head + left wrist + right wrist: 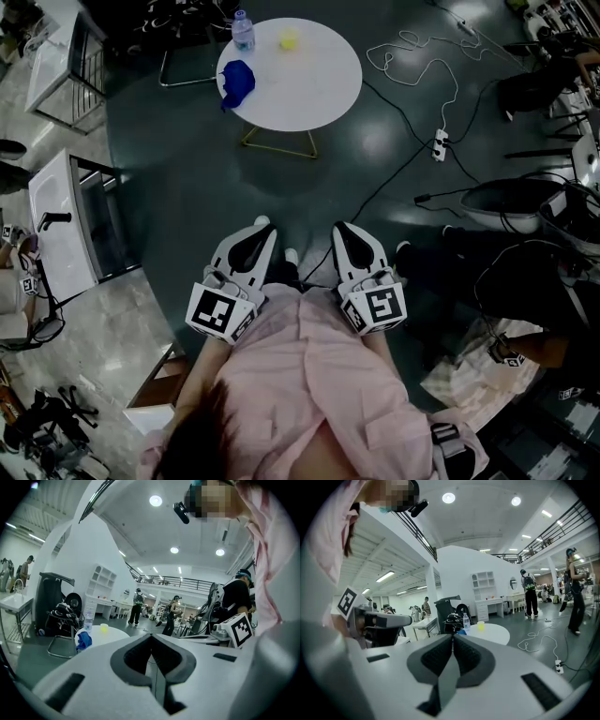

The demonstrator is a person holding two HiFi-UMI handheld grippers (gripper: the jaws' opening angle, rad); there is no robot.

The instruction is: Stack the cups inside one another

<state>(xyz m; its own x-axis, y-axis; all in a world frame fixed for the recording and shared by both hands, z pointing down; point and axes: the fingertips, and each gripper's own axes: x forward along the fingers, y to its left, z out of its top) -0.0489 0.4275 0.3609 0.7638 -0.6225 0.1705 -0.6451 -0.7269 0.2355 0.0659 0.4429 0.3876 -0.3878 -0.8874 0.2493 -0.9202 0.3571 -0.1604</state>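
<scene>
Round white table (pixel 309 89) on a dark glossy floor (pixel 187 178), yellow cup (pixel 289 39) near its far edge beside a water bottle (pixel 243 30), white cable (pixel 422 56) trailing right — left gripper (pixel 261 227) and right gripper (pixel 343 229) well apart from it, jaws pressed together, empty.

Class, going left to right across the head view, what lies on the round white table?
Blue crumpled object → small yellow cup. The clear plastic bottle overlaps the blue object, so it is left out.

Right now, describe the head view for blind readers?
A person in a pink shirt holds the left claw and right claw, both shut, facing a round white table with a yellow cup, water bottle and something blue.
</scene>
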